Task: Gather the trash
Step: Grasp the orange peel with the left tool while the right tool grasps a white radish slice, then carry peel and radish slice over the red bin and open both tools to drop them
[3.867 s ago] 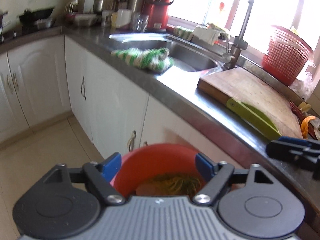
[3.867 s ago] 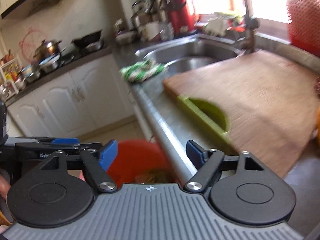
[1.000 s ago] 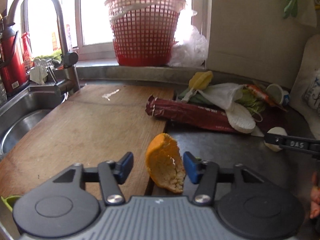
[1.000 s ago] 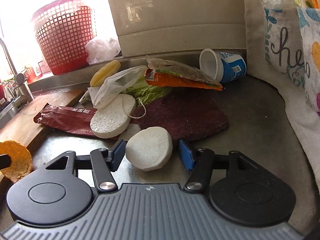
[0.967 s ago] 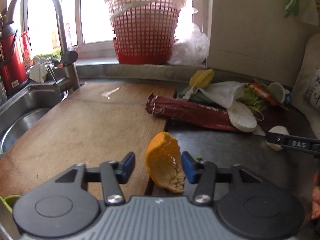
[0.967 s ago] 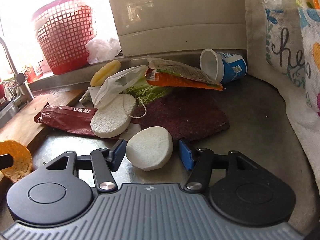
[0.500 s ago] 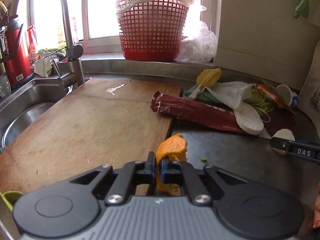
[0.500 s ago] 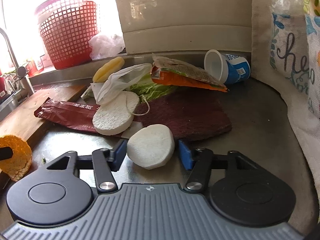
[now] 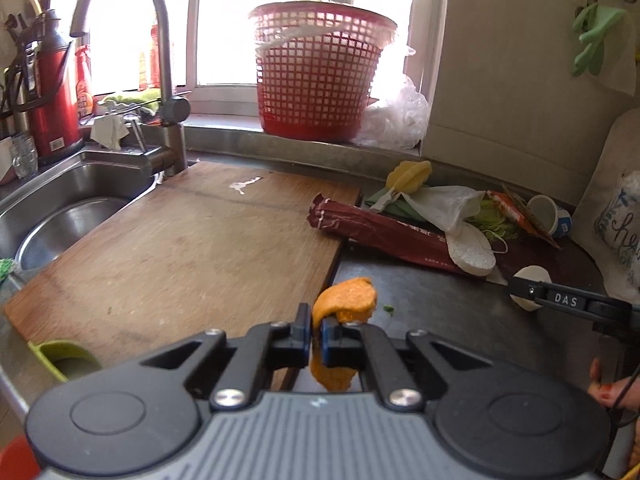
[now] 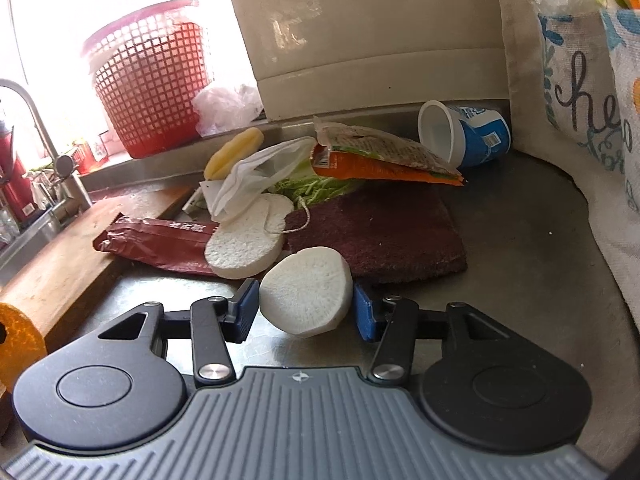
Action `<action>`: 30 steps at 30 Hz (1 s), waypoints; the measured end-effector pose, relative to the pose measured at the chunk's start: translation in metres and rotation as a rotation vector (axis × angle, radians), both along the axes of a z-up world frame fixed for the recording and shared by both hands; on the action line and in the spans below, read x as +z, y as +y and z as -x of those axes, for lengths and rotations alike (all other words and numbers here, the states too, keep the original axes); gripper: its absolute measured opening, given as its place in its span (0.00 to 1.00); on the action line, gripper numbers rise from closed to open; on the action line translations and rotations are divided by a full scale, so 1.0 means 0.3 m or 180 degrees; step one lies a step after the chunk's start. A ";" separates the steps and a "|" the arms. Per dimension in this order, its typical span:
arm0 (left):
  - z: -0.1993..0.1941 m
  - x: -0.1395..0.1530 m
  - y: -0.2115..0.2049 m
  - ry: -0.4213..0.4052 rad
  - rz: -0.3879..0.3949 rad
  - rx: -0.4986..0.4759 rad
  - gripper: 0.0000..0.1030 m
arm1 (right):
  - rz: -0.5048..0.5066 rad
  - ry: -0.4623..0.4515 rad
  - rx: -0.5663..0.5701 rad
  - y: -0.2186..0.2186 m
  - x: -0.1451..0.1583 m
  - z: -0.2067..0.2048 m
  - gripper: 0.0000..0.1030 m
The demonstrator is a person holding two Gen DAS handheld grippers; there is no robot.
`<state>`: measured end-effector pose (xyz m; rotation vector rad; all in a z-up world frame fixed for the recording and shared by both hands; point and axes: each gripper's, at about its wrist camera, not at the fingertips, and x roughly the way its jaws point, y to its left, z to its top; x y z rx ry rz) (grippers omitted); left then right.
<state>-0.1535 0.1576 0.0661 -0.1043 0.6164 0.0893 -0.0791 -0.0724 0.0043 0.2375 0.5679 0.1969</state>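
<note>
Only the right view shows the right hand-held gripper (image 10: 304, 310) loosely straddling a radish slice (image 10: 306, 294).

Both wrist views low over the counter (image 9: 440, 320), close, facing the red basket (image 9: 320, 68), sharing the trash pile.

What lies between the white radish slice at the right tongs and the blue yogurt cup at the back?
In the right wrist view, the dark red scouring cloth and the orange snack wrapper lie between the radish slice and the cup.

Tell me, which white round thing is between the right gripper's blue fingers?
The thick white radish slice, tilted on the counter between the right gripper. The other white round thing, the flat sponge pad, lies farther back against the dark red wrapper.
</note>
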 end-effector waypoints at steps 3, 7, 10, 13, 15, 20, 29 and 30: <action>0.044 0.012 0.022 -0.0034 0.0033 0.0049 0.02 | -0.0080 -0.0082 0.0072 0.000 0.005 0.021 0.60; 0.103 0.024 0.059 -0.0074 0.0055 0.0108 0.02 | -0.0011 -0.0237 0.0158 0.022 0.018 0.060 0.60; 0.152 0.033 0.090 -0.0099 0.0081 0.0167 0.02 | 0.0076 -0.0347 0.0225 0.048 0.029 0.100 0.60; 0.200 0.043 0.122 -0.0132 0.0104 0.0210 0.02 | 0.0161 -0.0382 0.0268 0.069 0.035 0.128 0.60; 0.231 0.047 0.145 -0.0142 0.0106 0.0261 0.02 | 0.0193 -0.0404 0.0305 0.084 0.040 0.146 0.60; 0.306 0.054 0.208 -0.0171 0.0123 0.0423 0.02 | 0.0233 -0.0413 0.0414 0.113 0.041 0.164 0.60; 0.465 0.070 0.362 -0.0247 0.0186 0.0868 0.02 | 0.0340 -0.0417 0.0858 0.254 0.089 0.237 0.60; 0.481 0.068 0.379 -0.0242 0.0189 0.0924 0.02 | 0.0345 -0.0432 0.0928 0.272 0.100 0.250 0.60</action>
